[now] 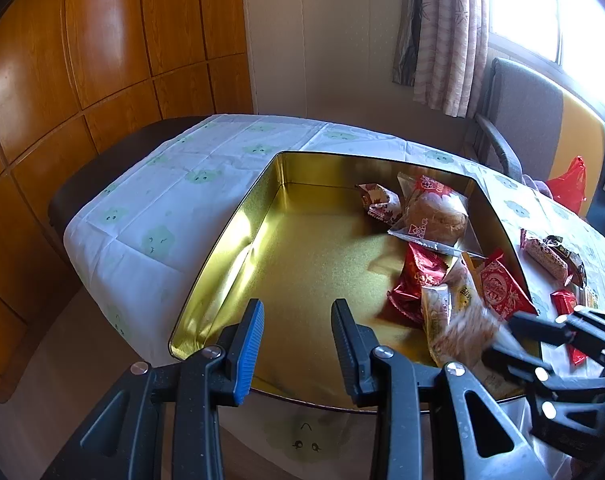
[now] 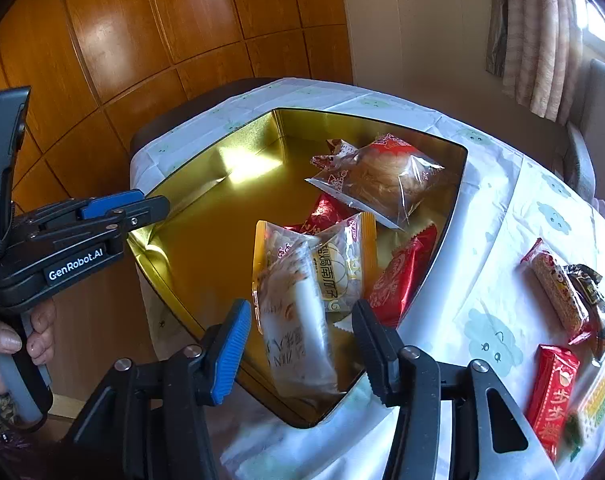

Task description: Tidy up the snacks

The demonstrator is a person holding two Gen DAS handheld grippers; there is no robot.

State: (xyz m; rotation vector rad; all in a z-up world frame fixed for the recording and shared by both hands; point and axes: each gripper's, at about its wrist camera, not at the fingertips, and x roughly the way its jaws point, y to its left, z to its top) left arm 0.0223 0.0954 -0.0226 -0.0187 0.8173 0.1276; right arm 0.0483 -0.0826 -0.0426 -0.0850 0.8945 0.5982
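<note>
Right gripper parted over the gold tin's near corner, pads clear of the blurred white packet between them, seemingly let go to drop inside. Left gripper empty, jaws parted, at the tin's near rim, perhaps waiting. Beyond the tin's right wall, loose snacks on the tablecloth, yet to be collected.

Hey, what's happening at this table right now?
A person holding a gripper in each hand is sorting wrapped snacks into a gold tin on the table. The right gripper stands over the tin's near corner with a blurred white packet between its parted fingers, apparently just let go. The left gripper waits empty over the tin. Several snacks already lie inside; a few more wait on the tablecloth.
</note>
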